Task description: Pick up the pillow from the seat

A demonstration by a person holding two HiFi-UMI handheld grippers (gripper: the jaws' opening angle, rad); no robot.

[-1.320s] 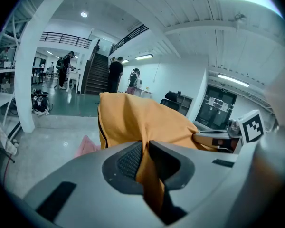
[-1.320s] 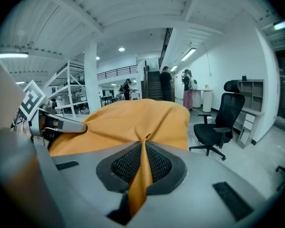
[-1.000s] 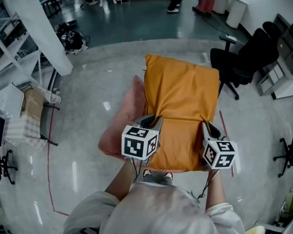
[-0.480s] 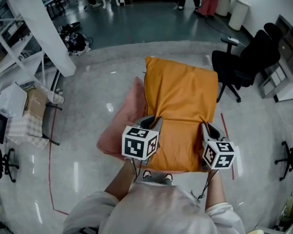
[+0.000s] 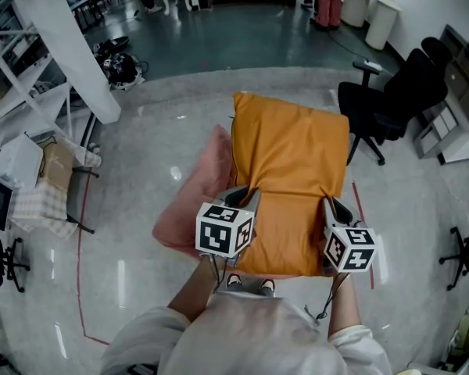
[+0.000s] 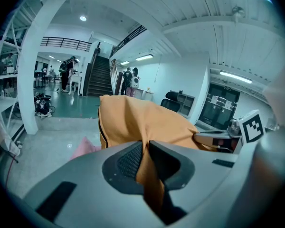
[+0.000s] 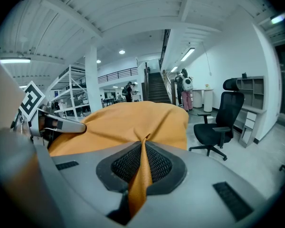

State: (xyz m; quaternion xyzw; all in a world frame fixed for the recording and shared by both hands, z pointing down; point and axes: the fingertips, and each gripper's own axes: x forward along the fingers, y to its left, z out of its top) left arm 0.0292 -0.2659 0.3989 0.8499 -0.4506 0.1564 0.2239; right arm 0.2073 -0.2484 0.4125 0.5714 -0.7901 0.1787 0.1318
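An orange pillow hangs in the air in front of me, held flat by its near edge. My left gripper is shut on a fold of its near left edge. My right gripper is shut on a fold of the near right edge. Below the pillow a pink cushion shows at its left side; the seat itself is hidden under the pillow. In the left gripper view the orange pillow stretches away from the jaws toward the right gripper.
A black office chair stands at the right, seen also as an office chair in the right gripper view. A white pillar and shelving lie at the left. Red tape marks the shiny floor. People stand far off near the stairs.
Almost nothing has moved; the view has shifted a little, and both grippers keep their hold on the pillow in the same place.
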